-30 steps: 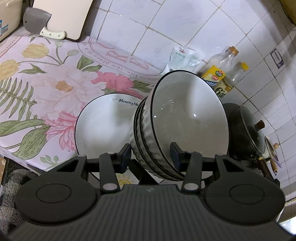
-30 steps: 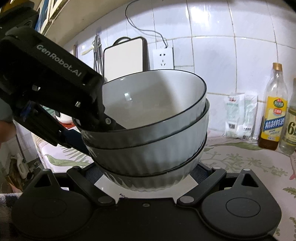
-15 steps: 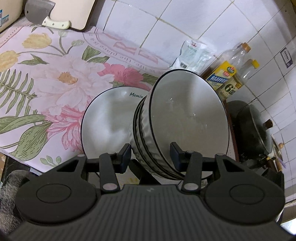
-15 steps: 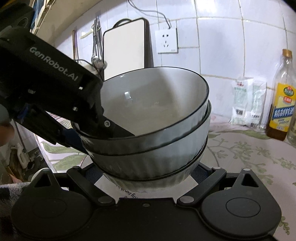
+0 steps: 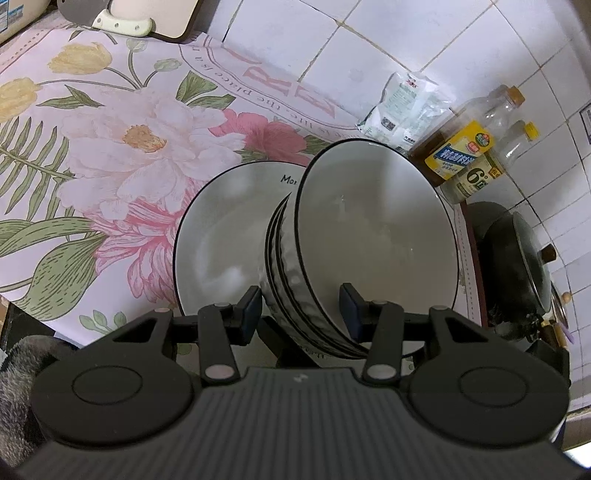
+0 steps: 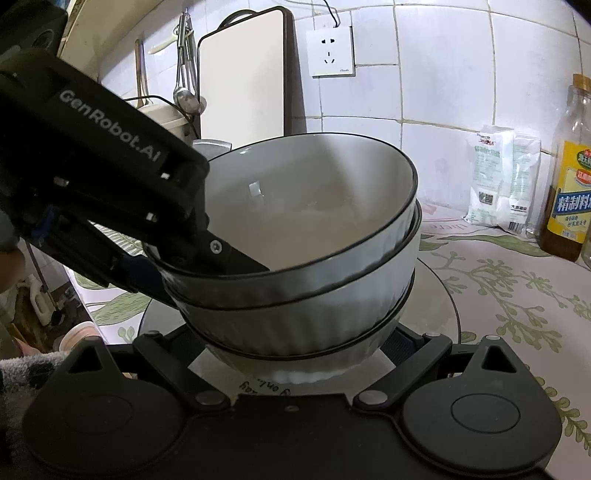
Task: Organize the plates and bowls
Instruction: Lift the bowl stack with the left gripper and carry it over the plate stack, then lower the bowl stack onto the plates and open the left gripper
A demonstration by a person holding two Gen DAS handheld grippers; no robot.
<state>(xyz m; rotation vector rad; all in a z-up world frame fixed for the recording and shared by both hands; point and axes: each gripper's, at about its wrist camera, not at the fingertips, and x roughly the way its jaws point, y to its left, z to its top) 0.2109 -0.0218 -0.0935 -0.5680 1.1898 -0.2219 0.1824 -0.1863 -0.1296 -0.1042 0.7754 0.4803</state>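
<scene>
Three nested white ribbed bowls with black rims (image 5: 373, 243) (image 6: 310, 258) stand on a white black-rimmed plate (image 5: 221, 236) (image 6: 439, 306) on the floral cloth. My left gripper (image 5: 301, 308) straddles the near rim of the stack, one finger inside the top bowl and one outside; its body shows in the right wrist view (image 6: 110, 177). My right gripper (image 6: 299, 354) straddles the bottom bowl's base, its fingers wide apart and mostly hidden behind the bowls.
Two oil bottles (image 5: 465, 147) (image 6: 569, 177) and a white packet (image 5: 402, 107) (image 6: 498, 184) stand against the tiled wall. A black pot with lid (image 5: 517, 266) sits right. A cutting board (image 6: 240, 74) and cleaver (image 5: 122, 22) lean at the back.
The bowl stack has come down onto the plate, with both grippers moving along with it. The grip of each gripper looks unchanged.
</scene>
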